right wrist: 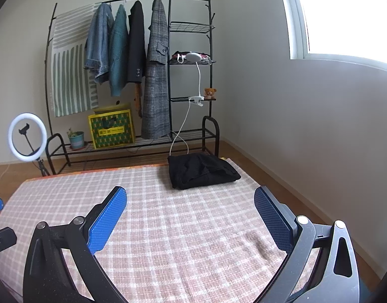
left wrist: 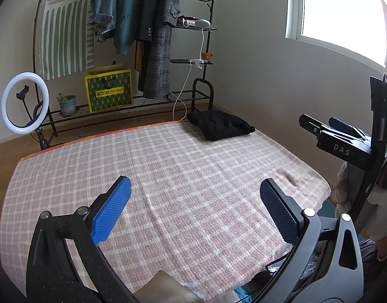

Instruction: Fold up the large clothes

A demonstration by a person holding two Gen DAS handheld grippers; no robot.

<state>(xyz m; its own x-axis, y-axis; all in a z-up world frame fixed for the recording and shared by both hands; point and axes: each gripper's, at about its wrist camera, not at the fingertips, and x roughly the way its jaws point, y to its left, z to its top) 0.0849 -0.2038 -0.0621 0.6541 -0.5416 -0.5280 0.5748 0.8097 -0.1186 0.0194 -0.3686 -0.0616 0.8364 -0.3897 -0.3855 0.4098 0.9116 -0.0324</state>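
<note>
While both your grippers, left [left wrist: 196, 209] and right [right wrist: 191, 217], hang wide and empty, the folded black garment [right wrist: 202, 170] lies ahead, far on the blanket [right wrist: 180, 227], nearer the right one.

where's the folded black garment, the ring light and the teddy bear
folded black garment [right wrist: 202, 170], right wrist view, middle of its top layer
ring light [right wrist: 27, 133], right wrist view, lower rim of the ring
teddy bear [right wrist: 210, 93], right wrist view, its body

Folded garment [right wrist: 202, 170] on far right corner of checked cloth [right wrist: 168, 227]. Behind it, clothes rack [right wrist: 132, 75]; ring light [right wrist: 27, 134] left of rack, window [right wrist: 345, 12] on right.
</note>
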